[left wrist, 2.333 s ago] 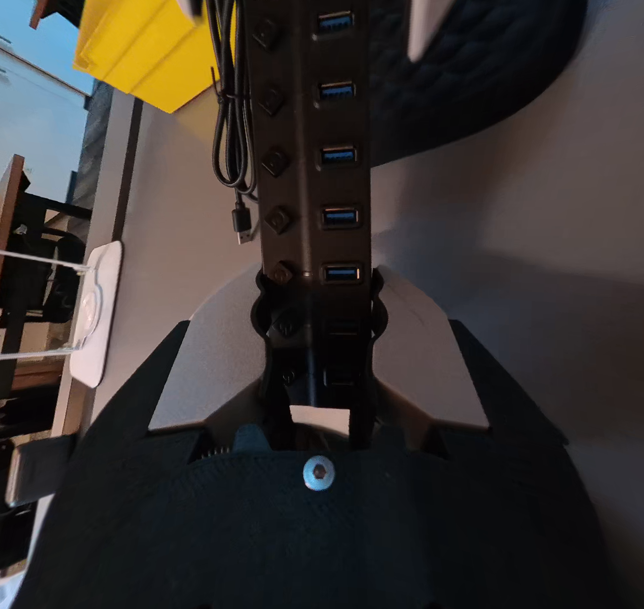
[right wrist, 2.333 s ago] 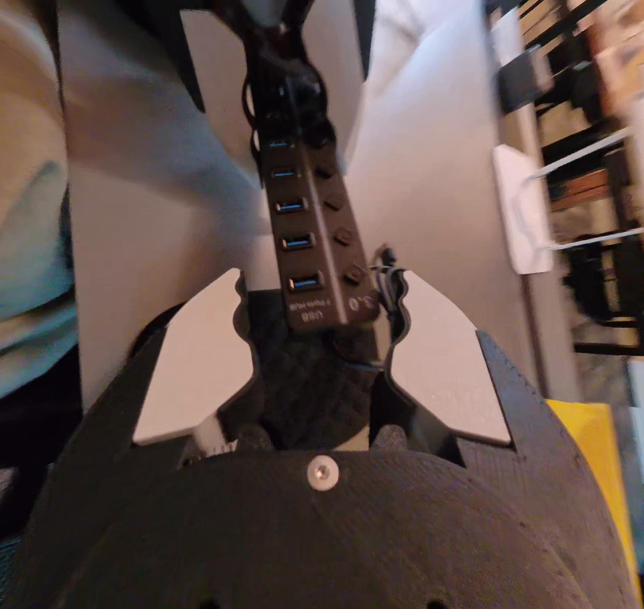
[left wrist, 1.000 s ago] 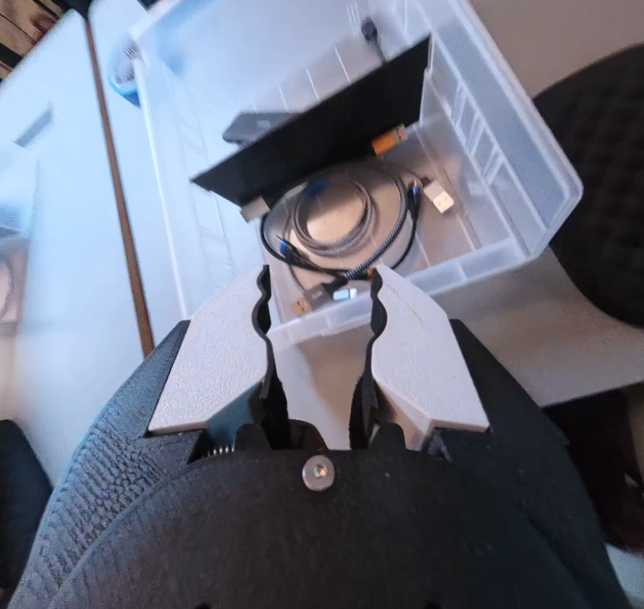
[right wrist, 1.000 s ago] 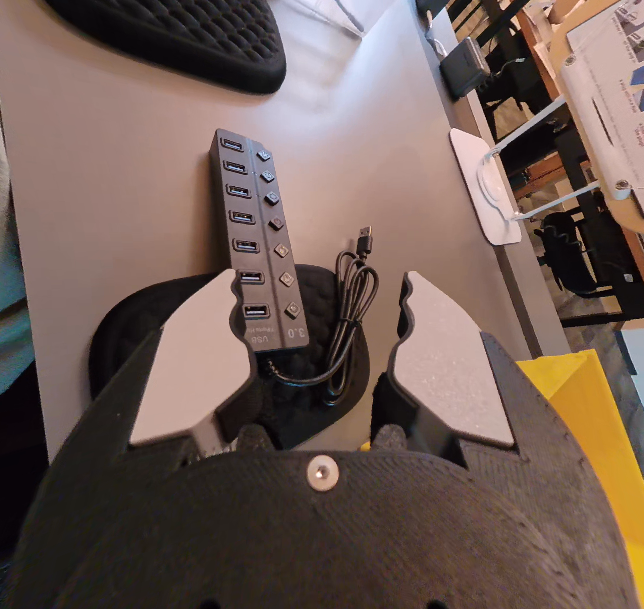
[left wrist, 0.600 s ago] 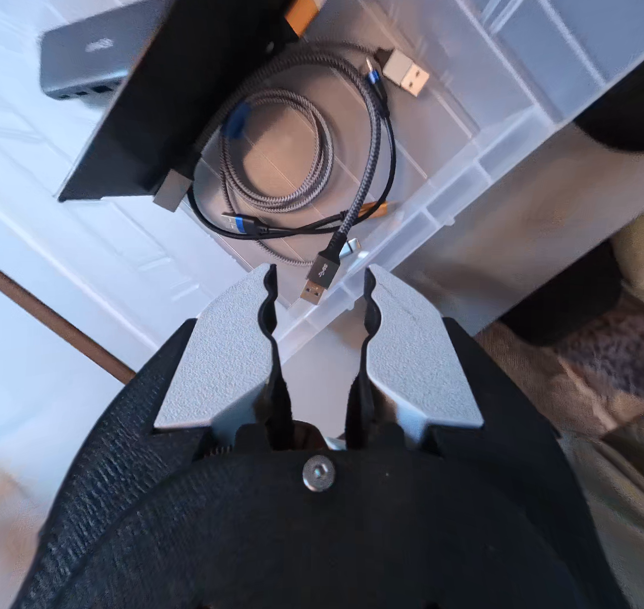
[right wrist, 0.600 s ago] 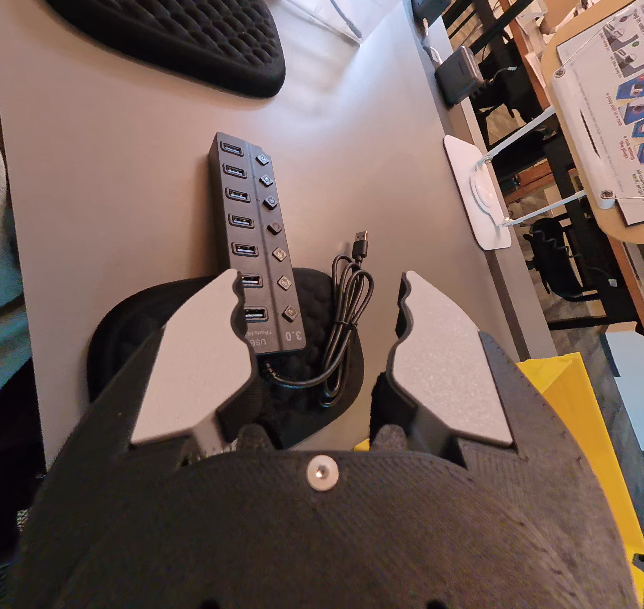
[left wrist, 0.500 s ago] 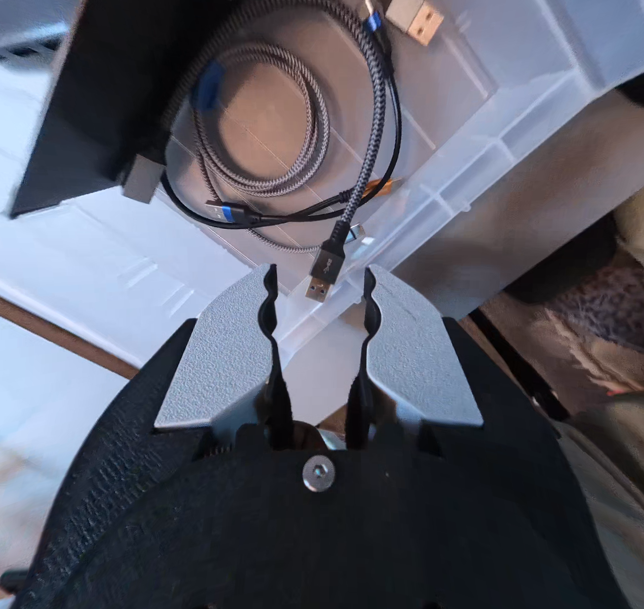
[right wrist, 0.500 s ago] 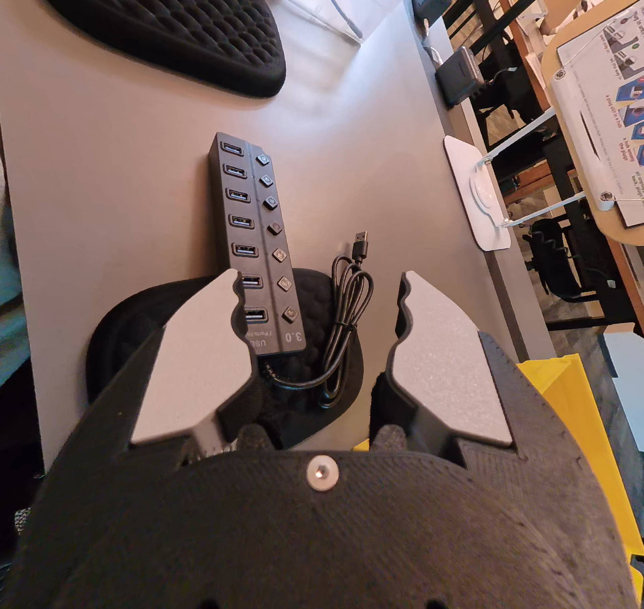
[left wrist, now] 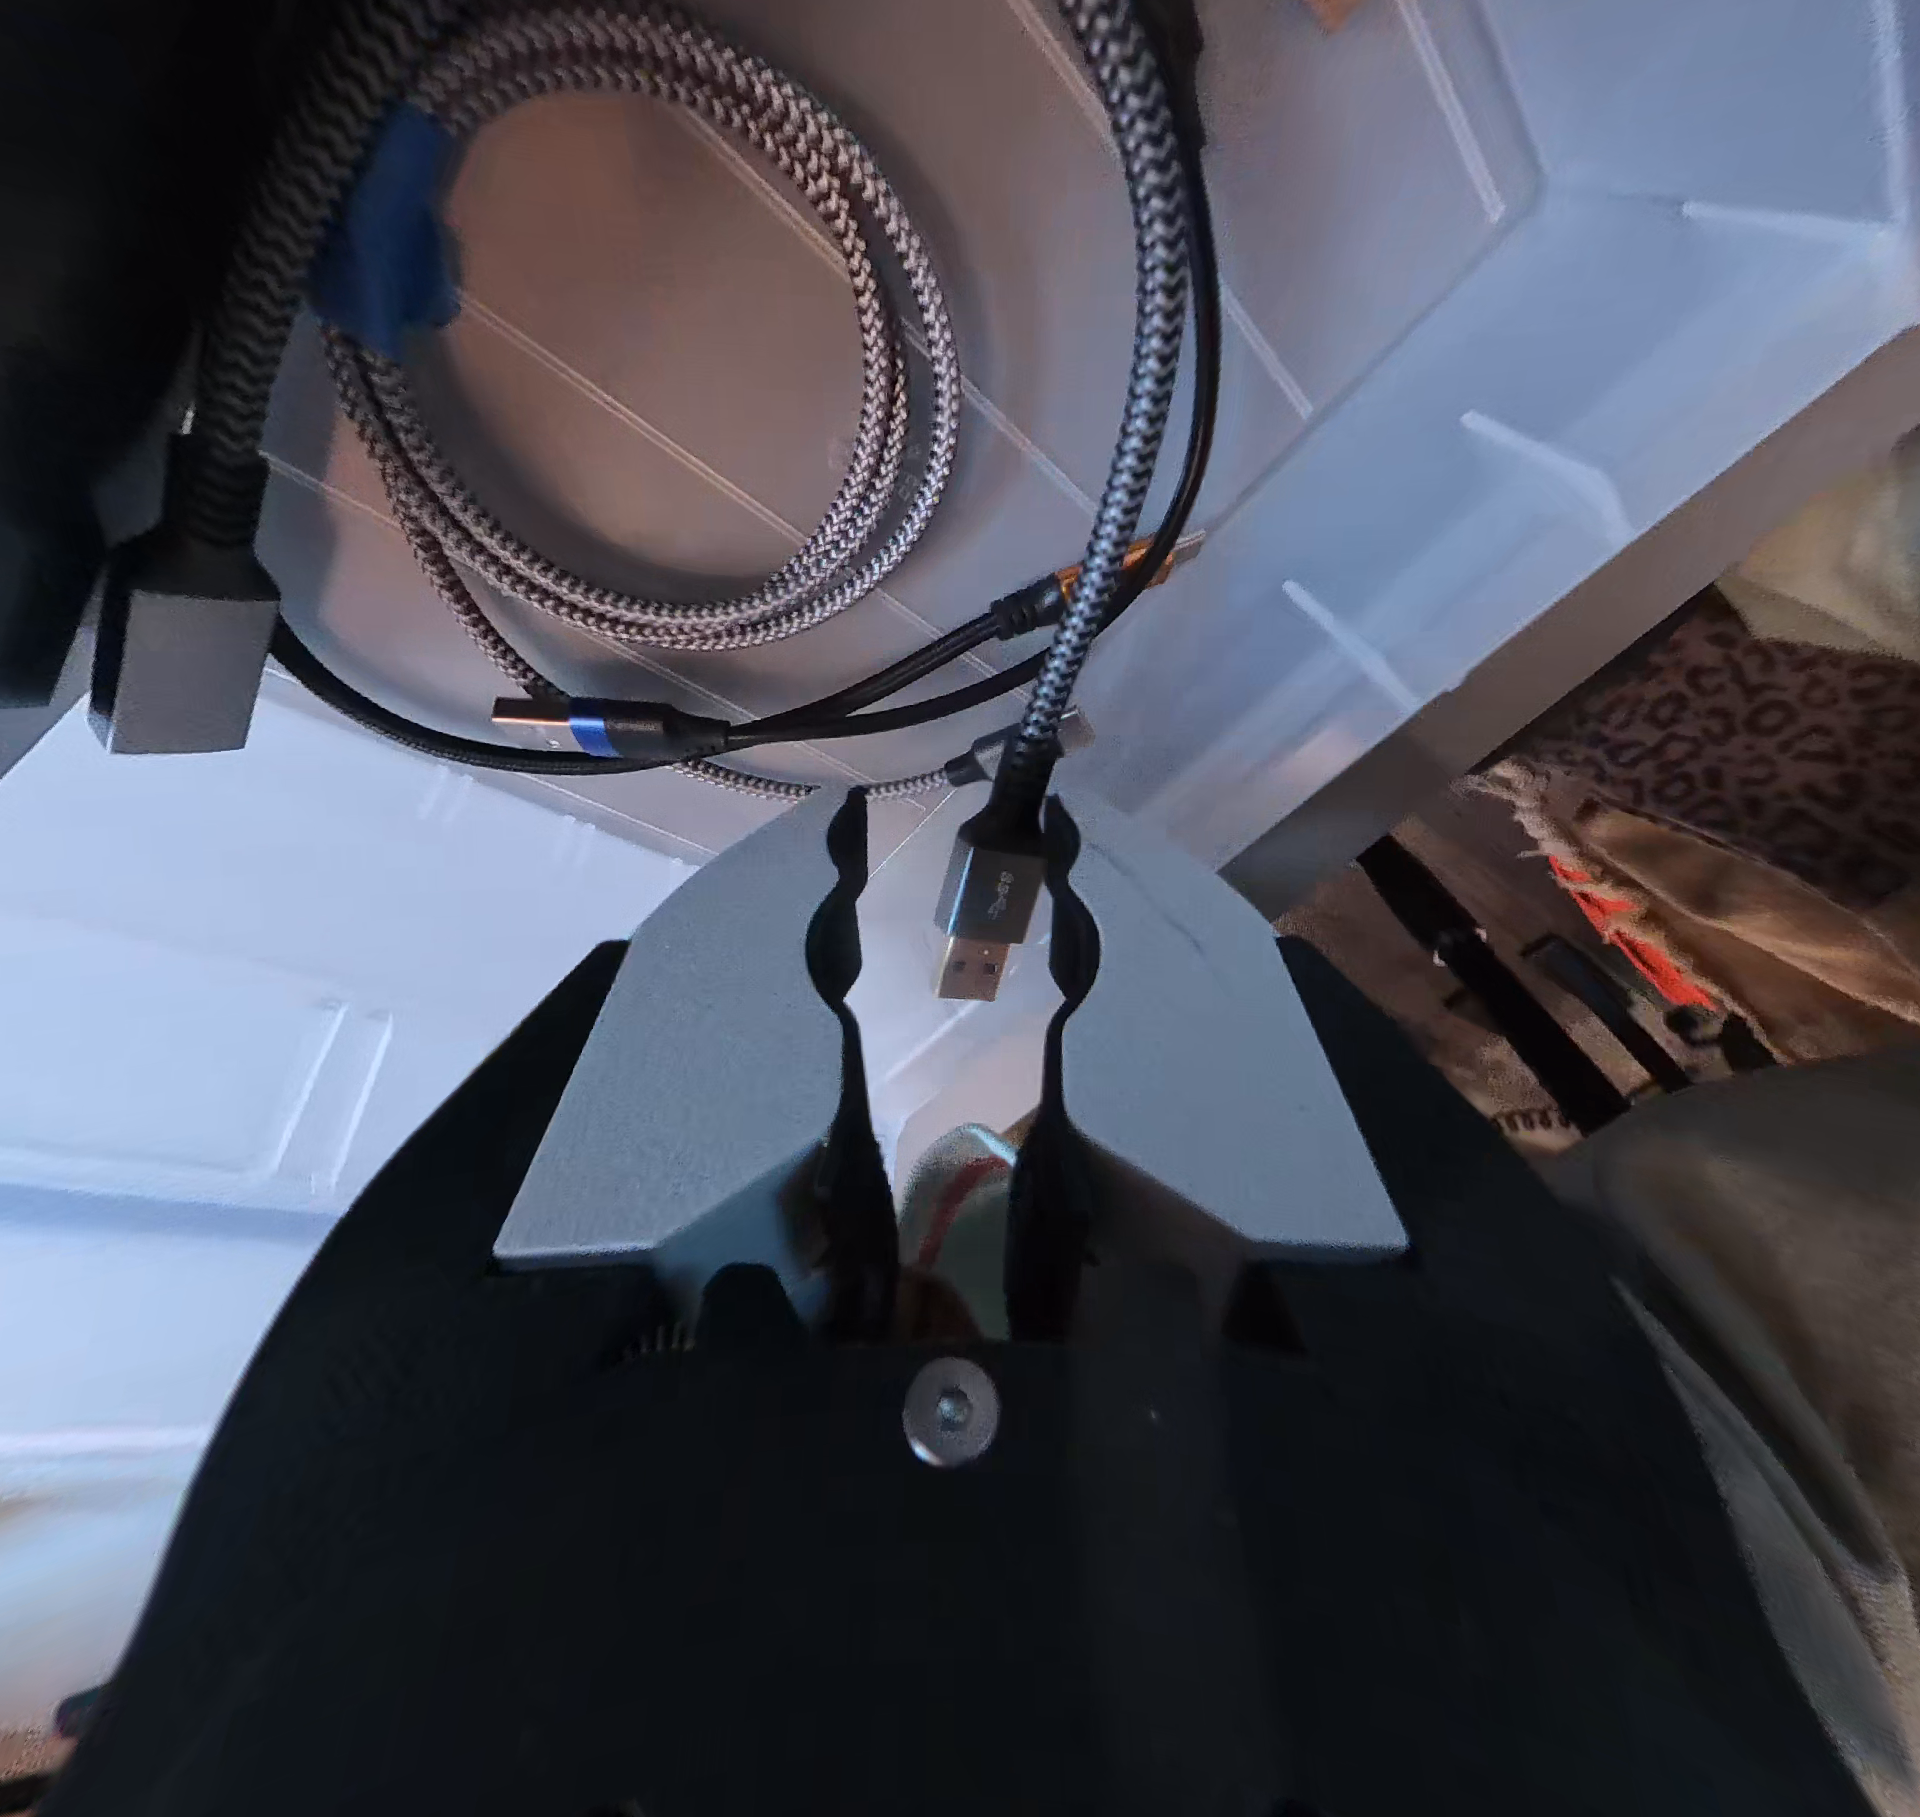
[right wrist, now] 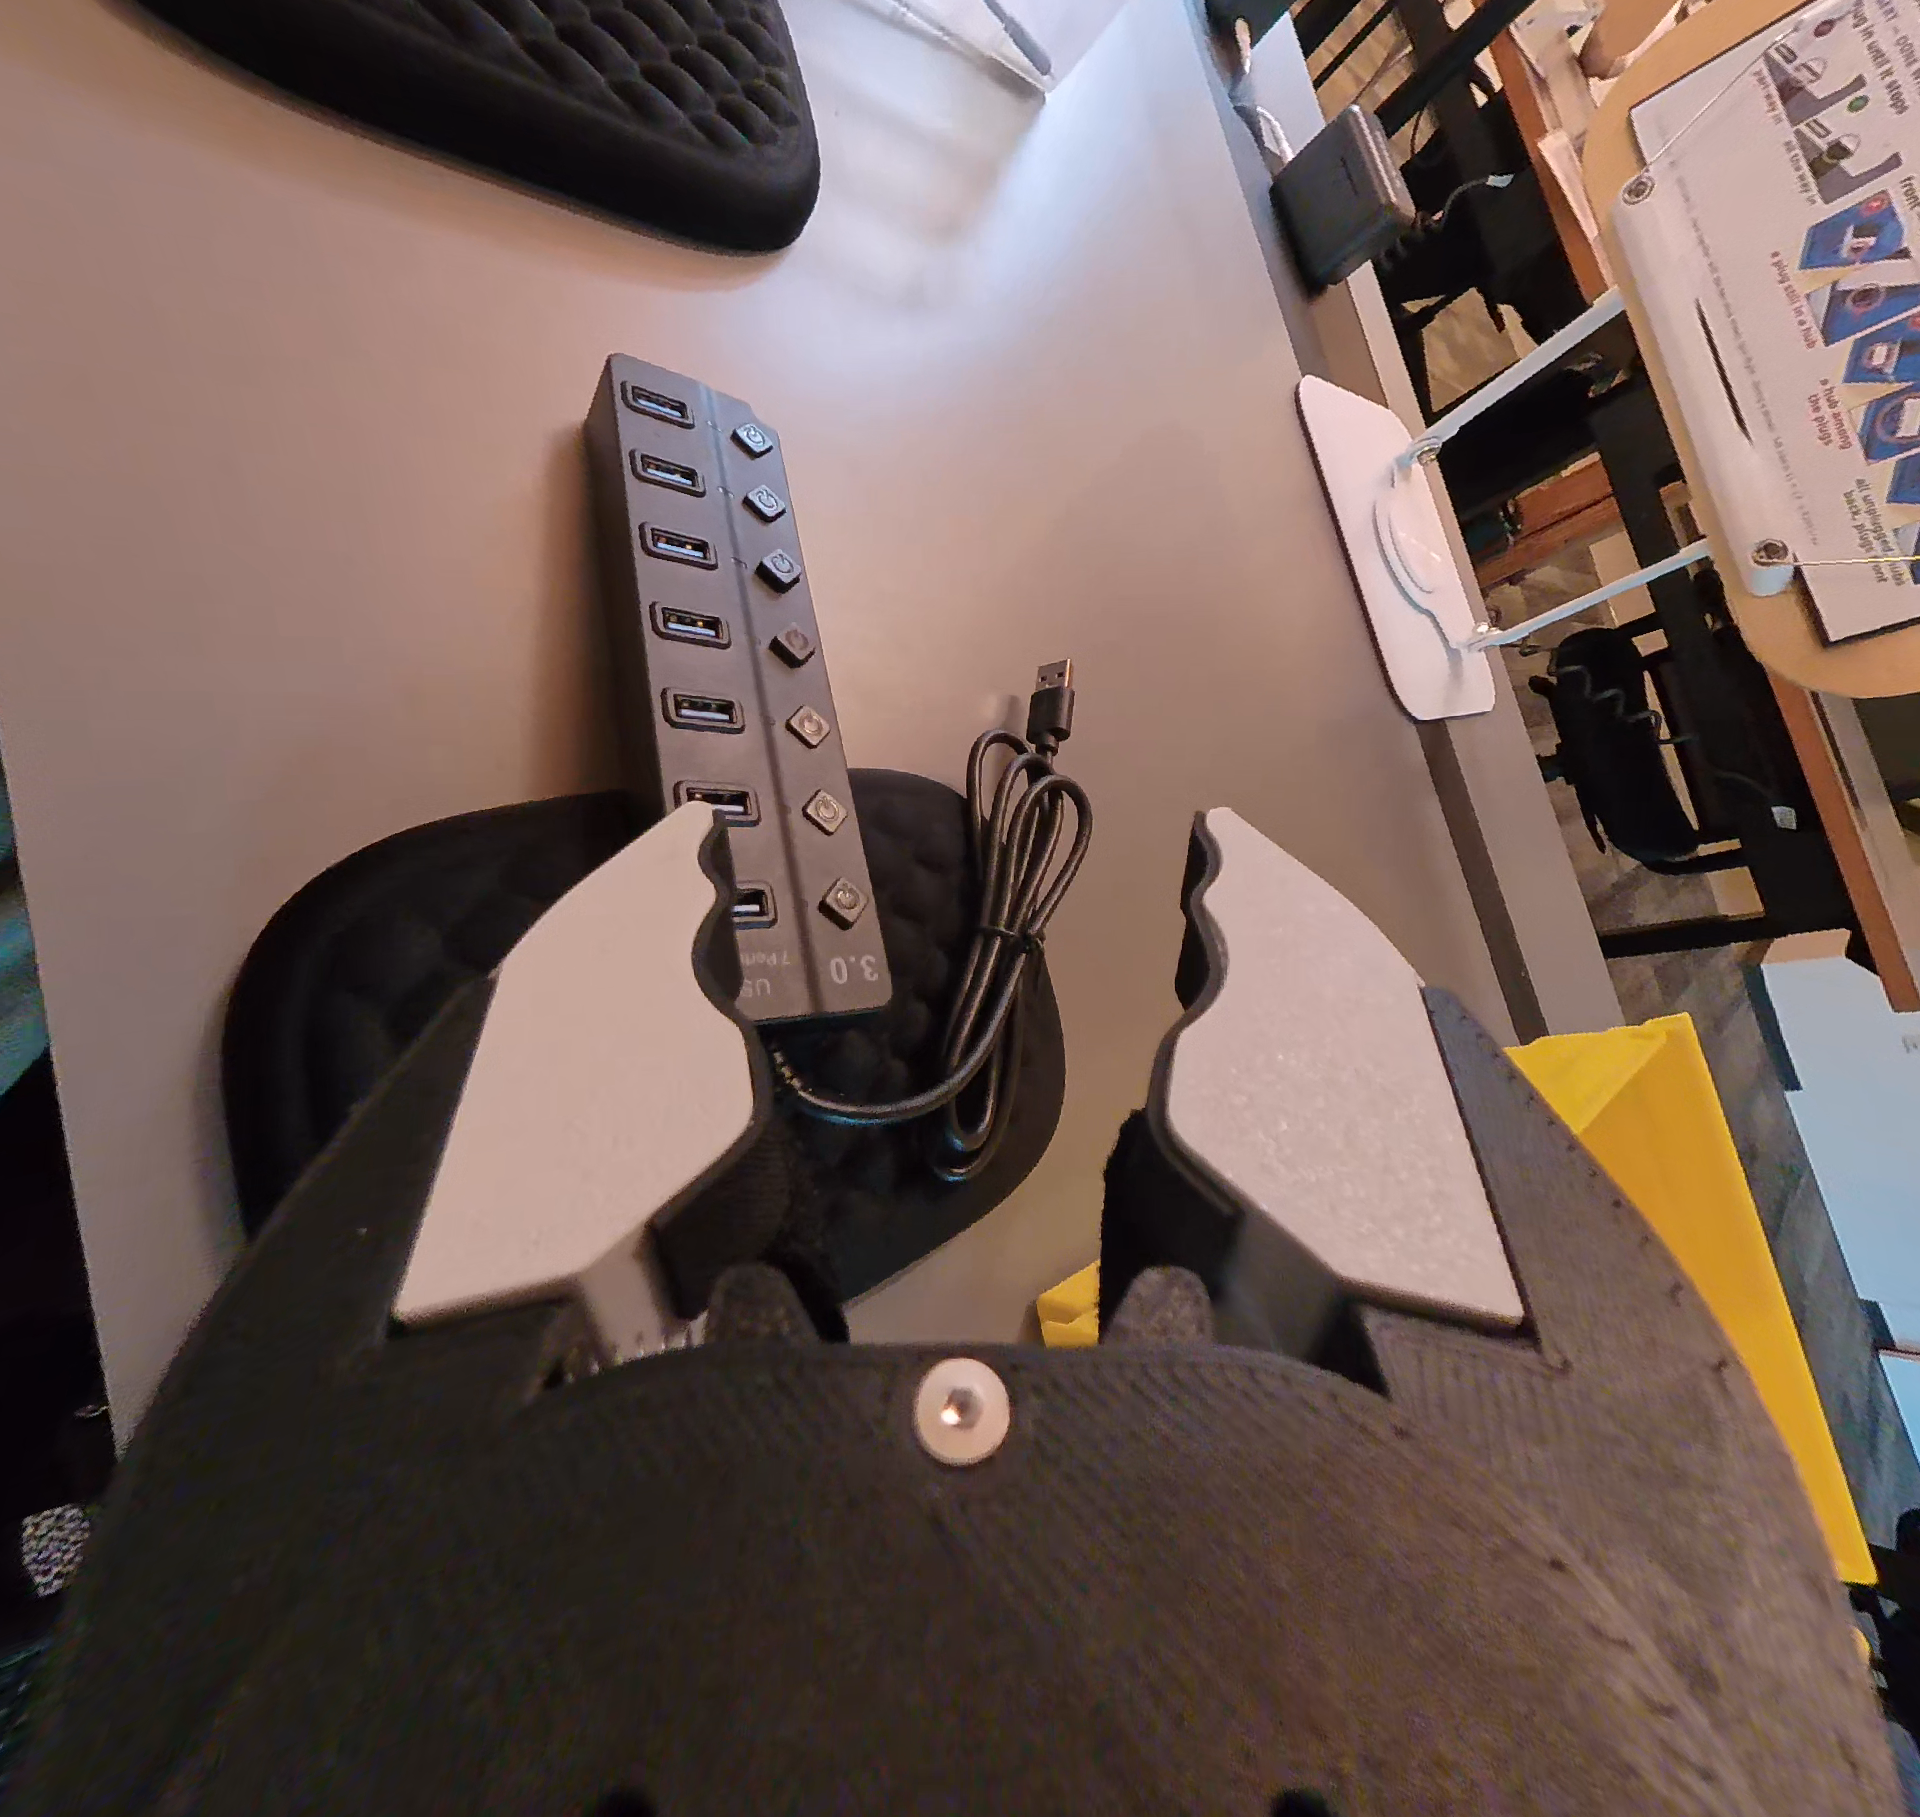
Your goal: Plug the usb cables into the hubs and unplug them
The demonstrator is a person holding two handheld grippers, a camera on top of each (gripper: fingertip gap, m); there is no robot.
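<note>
In the left wrist view, my left gripper (left wrist: 951, 832) is open over a clear plastic bin (left wrist: 1558, 313) of coiled cables. The grey USB-A plug (left wrist: 982, 910) of a braided cable (left wrist: 1143, 365) lies between the fingers, close to the right finger (left wrist: 1195, 1040), ungripped. In the right wrist view, my right gripper (right wrist: 956, 832) is wide open and empty. It hovers above the near end of a black multi-port USB hub (right wrist: 727, 645) that lies on the grey table (right wrist: 312, 417). The hub's own bundled black cable (right wrist: 1023, 884) lies beside it, with no plug in its ports.
The bin also holds a second braided coil (left wrist: 894, 365), a thin black cable with a blue-ringed plug (left wrist: 592, 728) and a dark flat object (left wrist: 104, 209). On the table are two black pads (right wrist: 468, 32) (right wrist: 343, 936) and a white stand base (right wrist: 1392, 541). A yellow bin (right wrist: 1662, 1196) sits at the right. The tips of one gripper are about 50 cm away from the tips of the other. To the black multi-port USB hub (right wrist: 727, 645): right tips about 6 cm, left tips about 45 cm.
My left gripper let go of the hub, swung to the clear bin and came down until the braided cable's plug lay between its fingers. The right gripper has barely moved.
</note>
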